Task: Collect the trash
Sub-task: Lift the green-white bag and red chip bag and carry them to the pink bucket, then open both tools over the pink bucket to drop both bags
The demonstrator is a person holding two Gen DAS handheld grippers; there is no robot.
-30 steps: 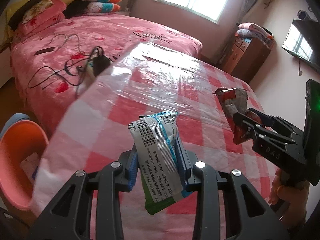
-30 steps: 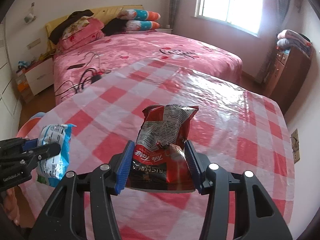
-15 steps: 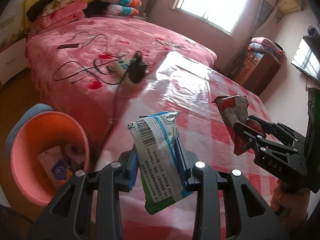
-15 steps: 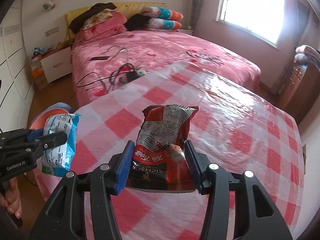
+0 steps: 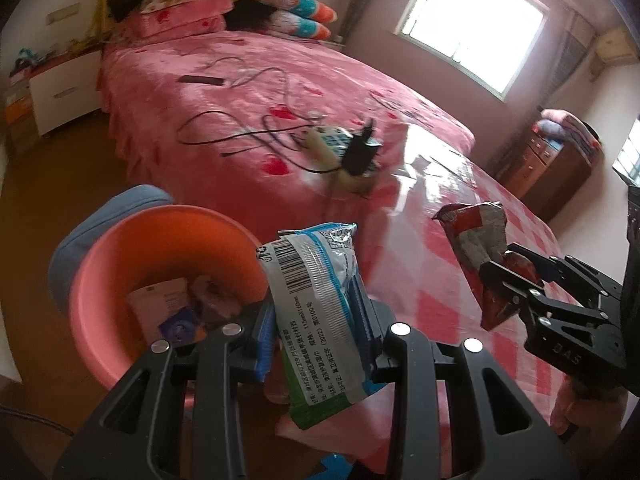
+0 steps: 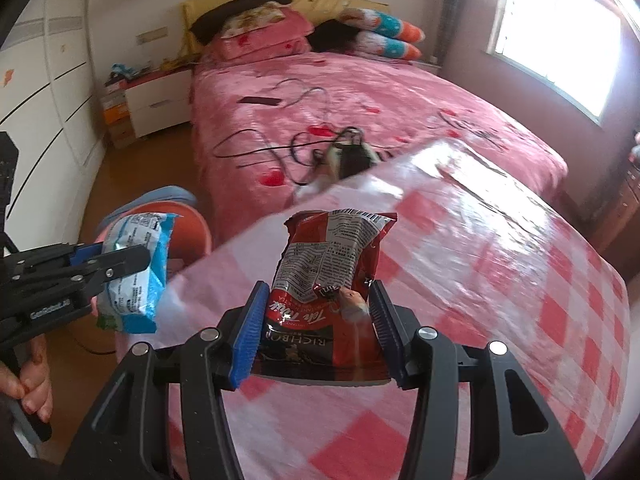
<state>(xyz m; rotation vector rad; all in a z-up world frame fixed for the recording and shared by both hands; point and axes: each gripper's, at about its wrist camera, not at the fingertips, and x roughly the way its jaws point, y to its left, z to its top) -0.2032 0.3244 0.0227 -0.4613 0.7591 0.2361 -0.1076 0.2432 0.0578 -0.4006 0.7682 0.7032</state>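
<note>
two wrappers are held clamped, the blue-white packet (image 5: pixel 320 312) by the left gripper (image 5: pixel 320 344) just beside the orange bin (image 5: pixel 120 280) below-left for dropping, the red snack bag (image 6: pixel 328 272) by the right gripper (image 6: pixel 316 320) over the table (image 6: pixel 520 280)

A lived-in home bedroom is shown. A wide bed (image 5: pixel 256 92) is covered with a pink heart-print spread, and pink pillows (image 5: pixel 180 16) are piled against a yellow headboard (image 6: pixel 316 2). Black cables (image 5: pixel 240 132) and a power strip (image 5: pixel 332 146) are strewn across the spread. A white nightstand (image 6: pixel 156 96), a dark wooden dresser (image 5: pixel 544 168) topped with folded bedding, and a curtained window (image 5: pixel 472 28) are seen along the walls. A table (image 6: pixel 500 280) is draped in red-and-white checked cloth under clear plastic.
</note>
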